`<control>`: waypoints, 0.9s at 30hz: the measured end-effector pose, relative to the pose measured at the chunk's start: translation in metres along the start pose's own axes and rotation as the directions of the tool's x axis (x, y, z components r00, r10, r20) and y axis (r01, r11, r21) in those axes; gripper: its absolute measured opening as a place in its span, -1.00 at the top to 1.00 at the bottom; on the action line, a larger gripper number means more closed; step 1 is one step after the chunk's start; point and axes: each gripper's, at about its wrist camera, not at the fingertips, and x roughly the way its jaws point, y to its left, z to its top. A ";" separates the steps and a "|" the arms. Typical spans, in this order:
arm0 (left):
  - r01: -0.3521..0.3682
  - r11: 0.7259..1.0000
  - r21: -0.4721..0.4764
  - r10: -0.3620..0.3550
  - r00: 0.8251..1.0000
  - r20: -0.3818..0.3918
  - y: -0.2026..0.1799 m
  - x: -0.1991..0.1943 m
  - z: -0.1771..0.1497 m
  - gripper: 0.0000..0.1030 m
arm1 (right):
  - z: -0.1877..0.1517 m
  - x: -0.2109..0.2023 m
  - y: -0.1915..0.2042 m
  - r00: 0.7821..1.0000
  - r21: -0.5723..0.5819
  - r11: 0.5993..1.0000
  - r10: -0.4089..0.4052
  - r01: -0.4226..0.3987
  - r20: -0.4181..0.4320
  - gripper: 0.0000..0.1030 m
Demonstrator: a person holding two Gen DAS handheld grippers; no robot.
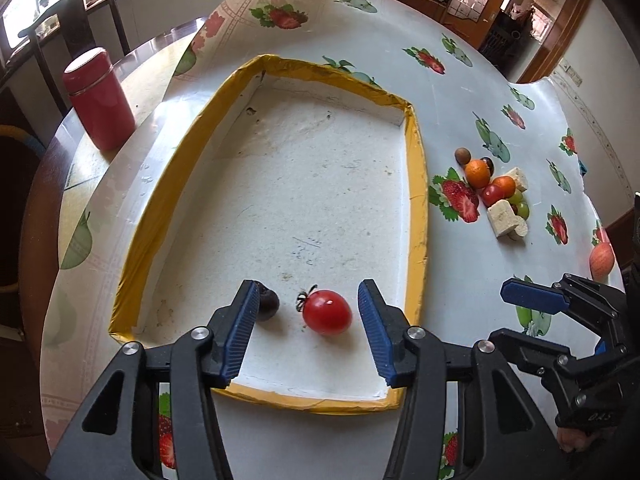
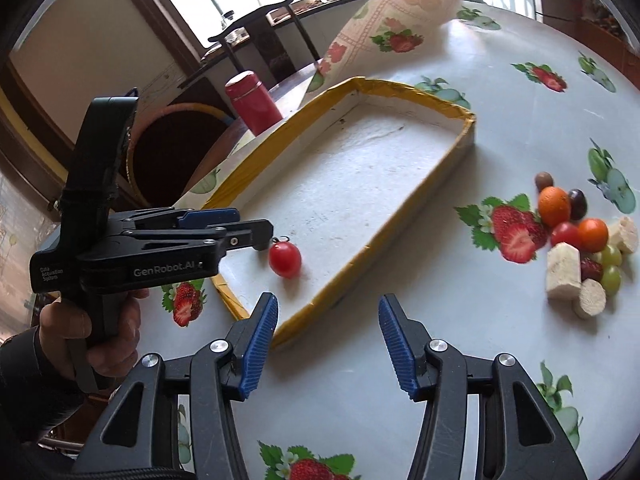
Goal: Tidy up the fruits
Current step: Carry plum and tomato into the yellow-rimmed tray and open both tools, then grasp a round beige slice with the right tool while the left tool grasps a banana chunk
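Observation:
A shallow white tray with a yellow taped rim (image 1: 416,184) (image 2: 420,200) lies on the fruit-print tablecloth. Inside it near the front are a red cherry tomato (image 1: 327,312) (image 2: 285,259) and a dark grape (image 1: 267,302). My left gripper (image 1: 306,320) (image 2: 240,226) is open over the tray's near end, its jaws either side of the tomato, not touching it. My right gripper (image 2: 326,344) (image 1: 532,300) is open and empty over the cloth, right of the tray. A pile of fruit (image 1: 496,190) (image 2: 580,236), with small oranges, tomatoes, grapes and pale chunks, lies right of the tray.
A red lidded canister (image 1: 98,100) (image 2: 254,102) stands left of the tray on the bare wooden table. The tablecloth's far edge is folded up (image 1: 256,12). A chair (image 1: 72,20) stands behind the table. A printed-looking apple (image 1: 601,258) sits at the right edge.

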 end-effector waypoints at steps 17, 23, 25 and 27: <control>0.105 0.989 0.106 -0.102 0.994 -0.038 -0.084 0.007 0.004 0.03 | -0.039 -0.060 -0.084 0.988 0.215 0.971 -0.129 0.108 0.082 -0.05; 0.161 0.973 0.165 -0.153 0.986 -0.062 -0.119 0.018 0.011 0.03 | -0.046 -0.065 -0.115 0.976 0.284 0.943 -0.203 0.172 0.083 -0.06; 0.172 0.968 0.181 -0.160 0.984 -0.080 -0.131 0.026 0.013 0.03 | -0.047 -0.064 -0.125 0.973 0.299 0.936 -0.217 0.184 0.081 -0.06; 0.183 0.964 0.193 -0.167 0.981 -0.096 -0.142 0.035 0.016 0.03 | -0.046 -0.061 -0.134 0.968 0.308 0.929 -0.240 0.206 0.075 -0.06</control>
